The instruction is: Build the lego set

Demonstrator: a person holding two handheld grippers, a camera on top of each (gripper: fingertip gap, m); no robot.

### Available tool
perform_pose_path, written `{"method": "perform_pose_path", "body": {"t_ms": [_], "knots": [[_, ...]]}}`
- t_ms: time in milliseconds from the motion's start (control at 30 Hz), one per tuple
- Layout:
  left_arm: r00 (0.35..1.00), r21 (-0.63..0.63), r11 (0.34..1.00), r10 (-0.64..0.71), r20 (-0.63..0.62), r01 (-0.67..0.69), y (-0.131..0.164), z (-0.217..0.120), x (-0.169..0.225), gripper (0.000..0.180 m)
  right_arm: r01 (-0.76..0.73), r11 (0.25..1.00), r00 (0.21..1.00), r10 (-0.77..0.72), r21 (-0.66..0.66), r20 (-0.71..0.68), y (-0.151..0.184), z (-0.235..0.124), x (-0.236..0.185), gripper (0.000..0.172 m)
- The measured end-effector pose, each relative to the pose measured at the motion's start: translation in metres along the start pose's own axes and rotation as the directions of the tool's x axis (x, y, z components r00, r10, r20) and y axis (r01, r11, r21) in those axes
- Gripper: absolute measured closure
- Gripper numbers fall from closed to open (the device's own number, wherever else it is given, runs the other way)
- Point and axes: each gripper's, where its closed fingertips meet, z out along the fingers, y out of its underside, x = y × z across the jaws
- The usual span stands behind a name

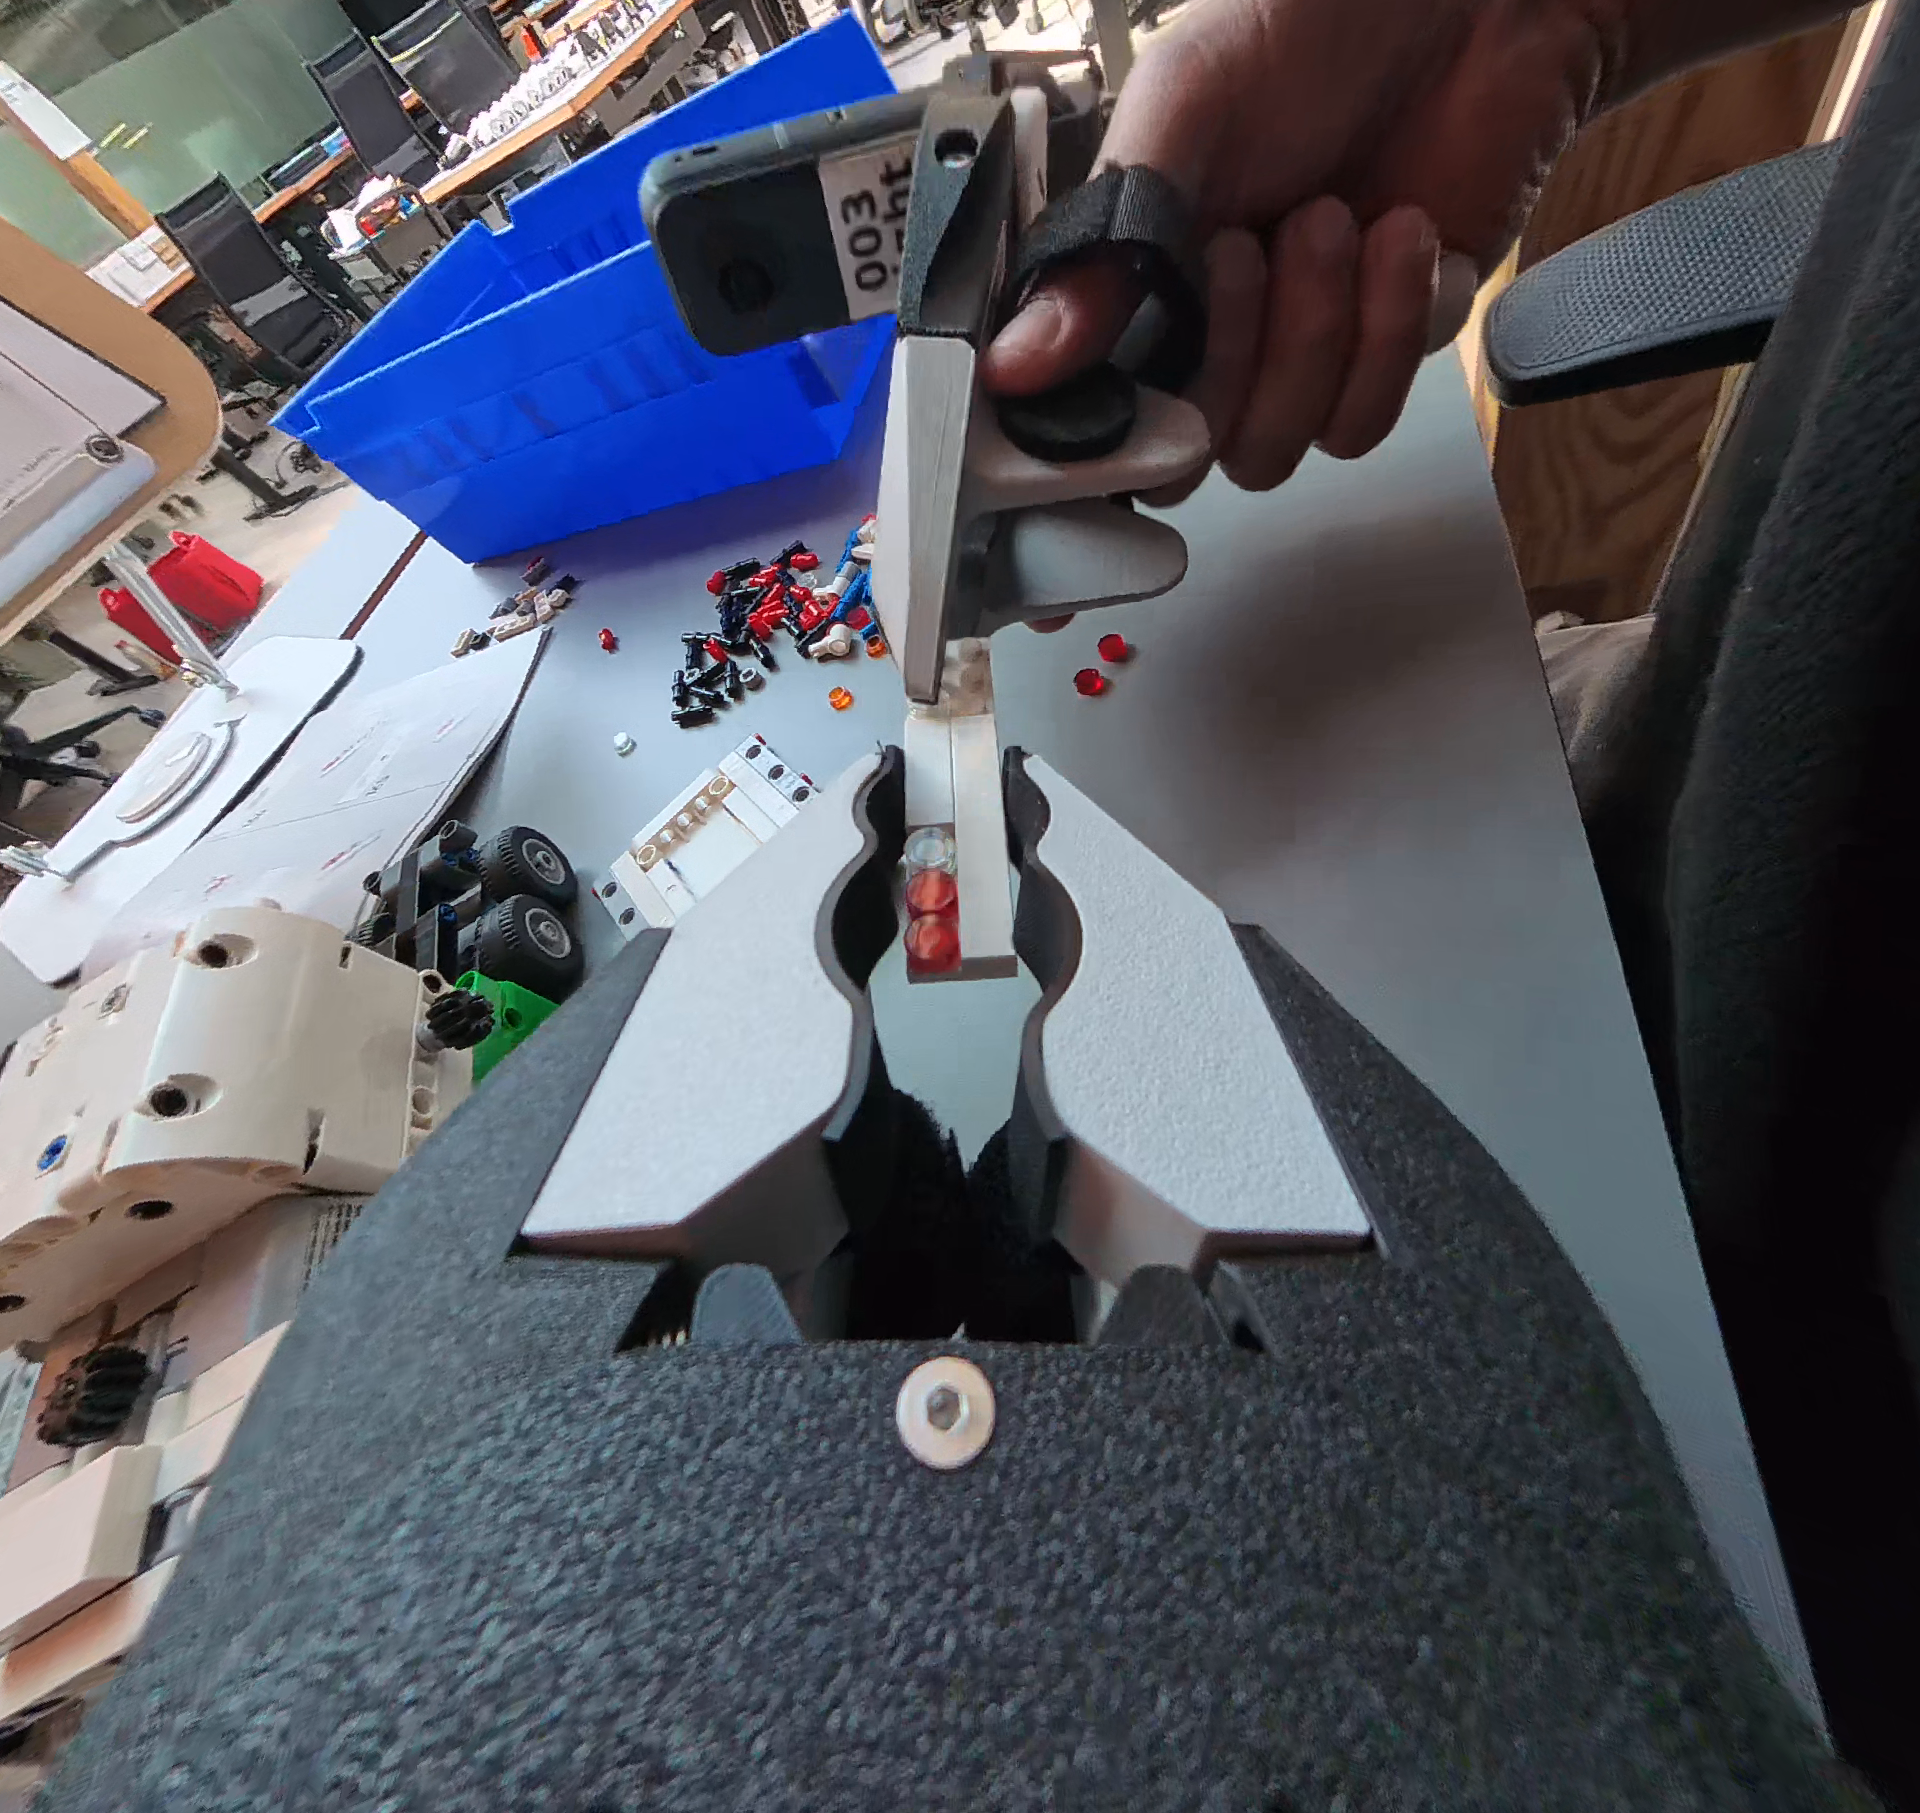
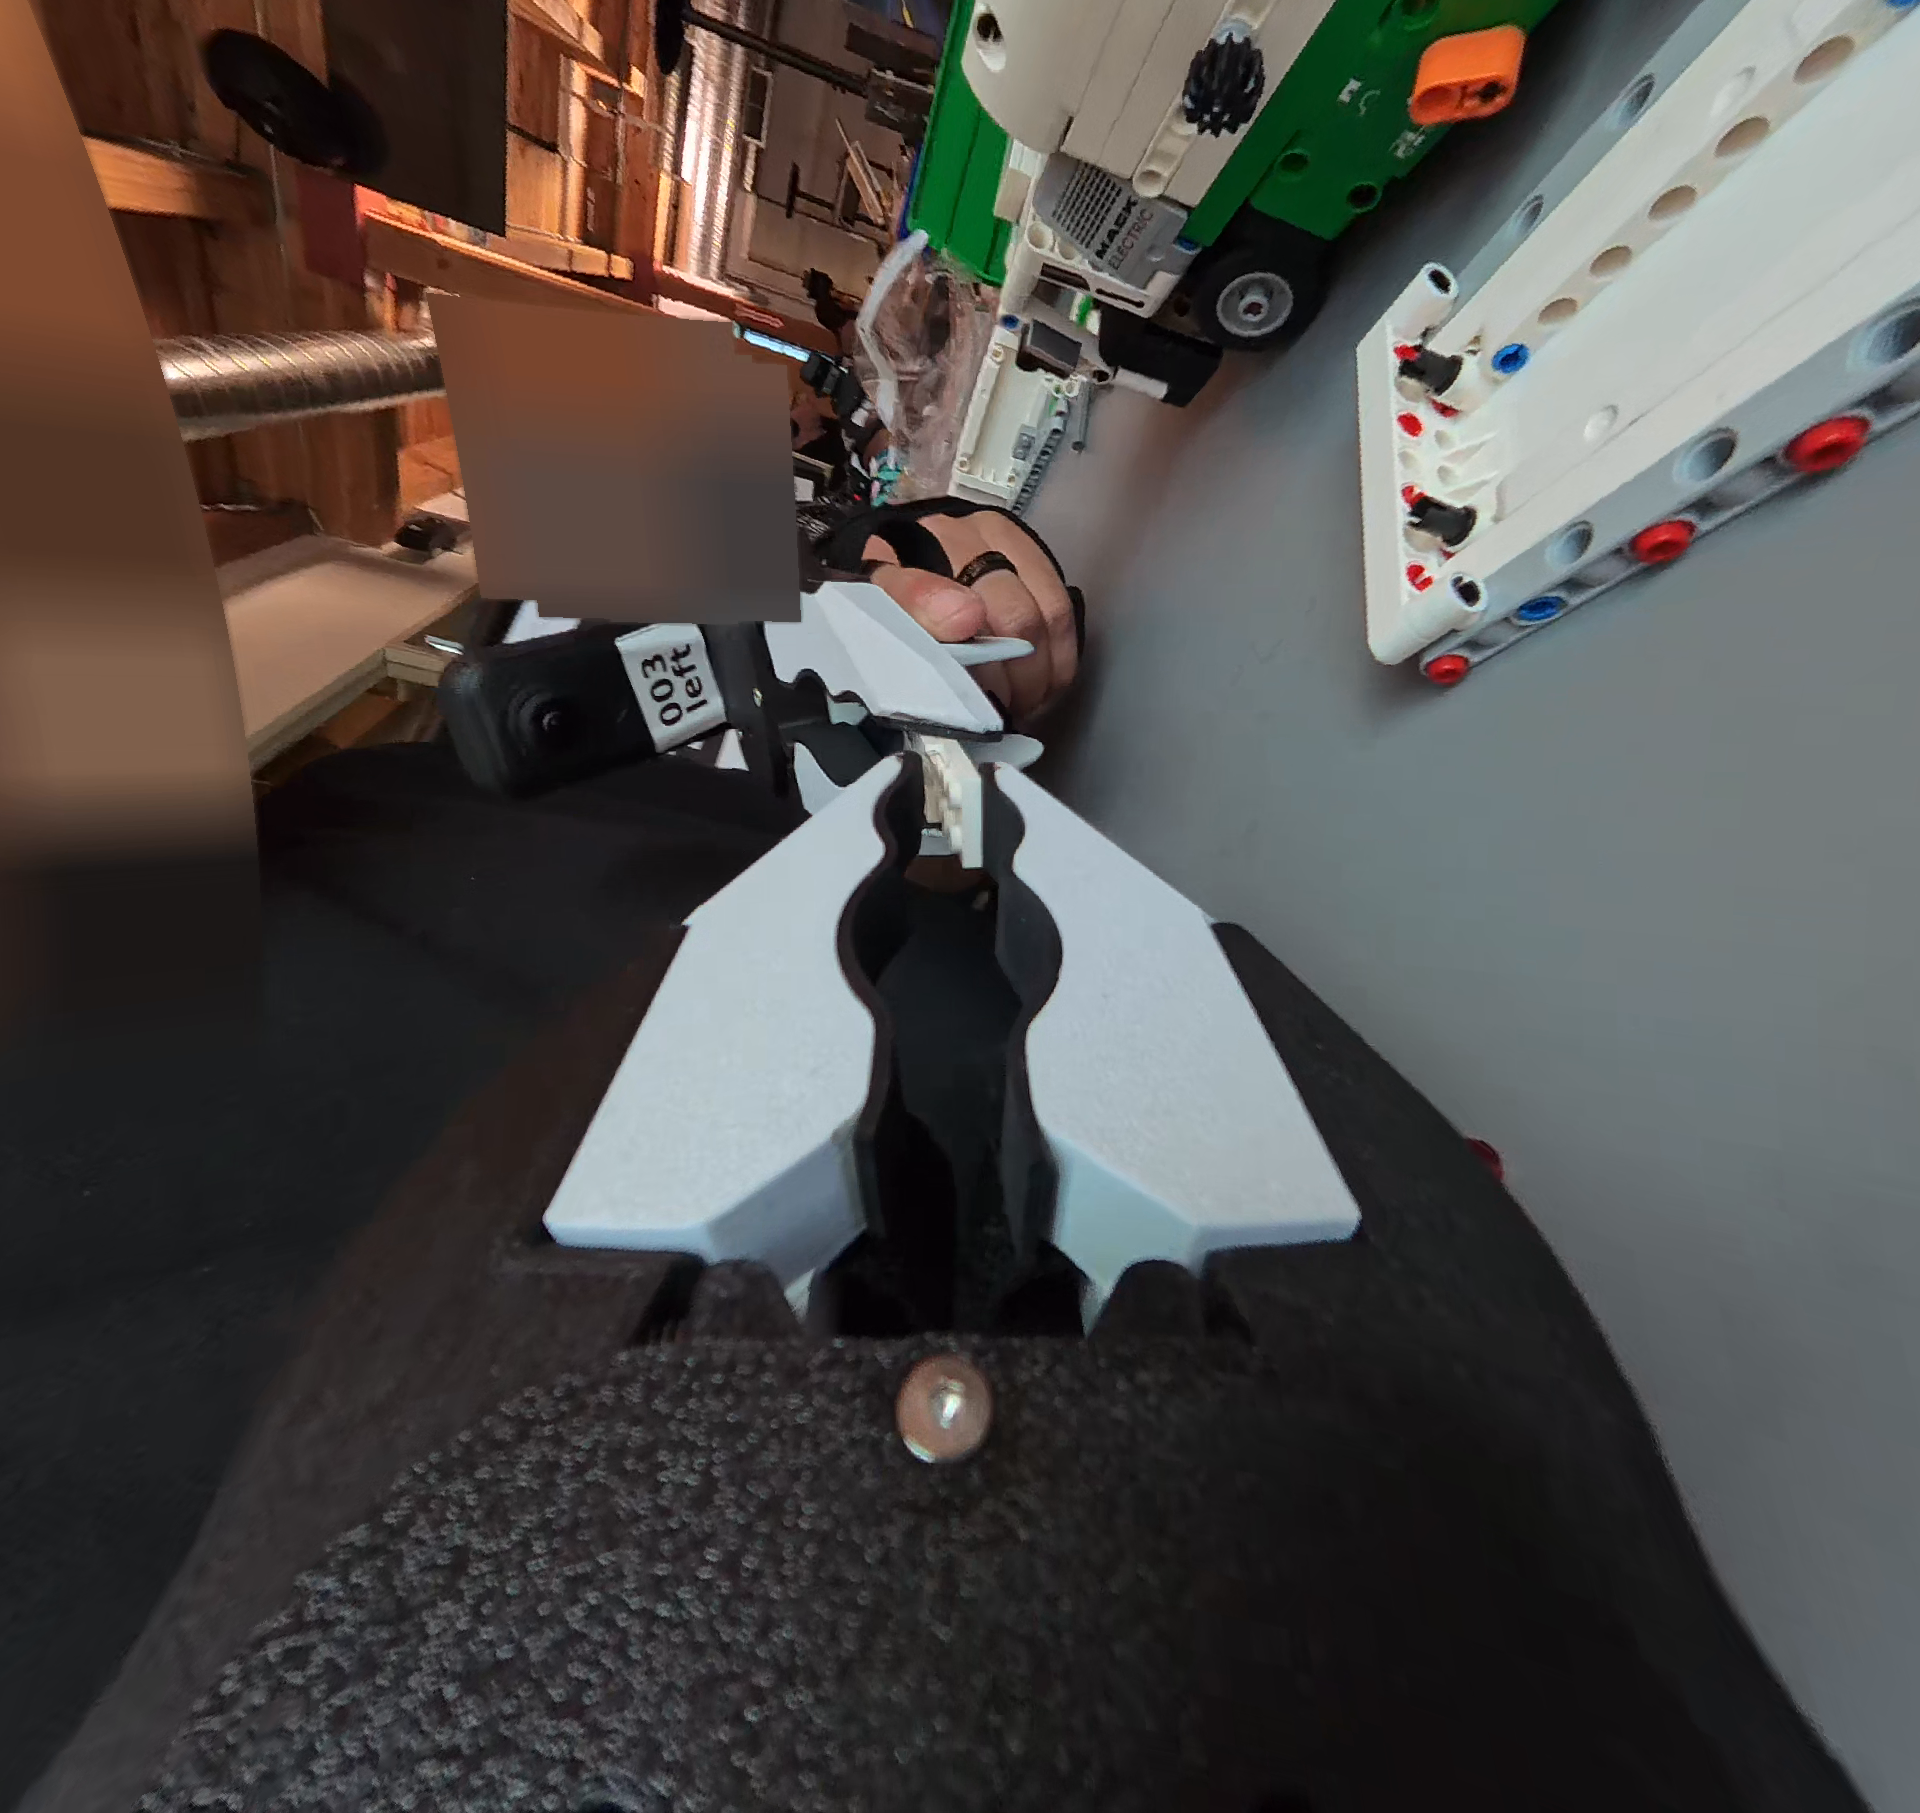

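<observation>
1. The left gripper (image 1: 951, 807) is closed on a small white brick assembly (image 1: 971, 859), its dark pads pressing the long sides; this keeps the piece level above the grey table (image 1: 1299, 724), its top face open to view
2. That face carries one clear round stud (image 1: 928, 847) and two red round studs (image 1: 932, 916) in a row beside a raised white strip
3. The right gripper (image 2: 951, 807) comes down steeply from above, held by a hand (image 1: 1351, 205), and is closed on the far end of the same assembly (image 2: 956, 807), which juts past the left fingertips; with a grip at each end, the piece looks braced against twisting
4. Loose parts lie within reach behind: a heap of black, red and blue pins (image 1: 769, 610), two red studs (image 1: 1101, 667), an orange stud (image 1: 840, 696)
5. A blue bin (image 1: 582, 392) stands farther back; a white and green toy truck (image 2: 1195, 101) sits to the left side
</observation>
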Motion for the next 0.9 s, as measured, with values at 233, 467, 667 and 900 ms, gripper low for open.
{"method": "perform_pose_path", "body": {"t_ms": [233, 467, 667, 900], "knots": [[0.993, -0.026, 0.993, 0.119, 0.010, -0.119, 0.002, 0.000, 0.003, 0.164, 0.048, 0.997, 0.998, -0.050, -0.062, -0.038, 0.005, -0.001, 0.002, 0.162], [0.974, -0.074, 0.971, 0.227, 0.002, -0.226, 0.006, 0.005, 0.005, 0.164, 0.140, 0.984, 0.984, -0.151, -0.114, -0.091, 0.010, -0.005, 0.004, 0.162], [0.959, -0.069, 0.956, 0.284, -0.029, -0.285, 0.001, 0.000, 0.005, 0.164, 0.197, 0.968, 0.973, -0.213, -0.155, -0.090, 0.009, -0.004, 0.002, 0.159], [0.945, -0.021, 0.957, 0.282, -0.165, -0.290, -0.001, -0.006, 0.014, 0.164, 0.224, 0.950, 0.974, -0.226, -0.218, 0.013, 0.019, 0.000, -0.006, 0.162]]}}
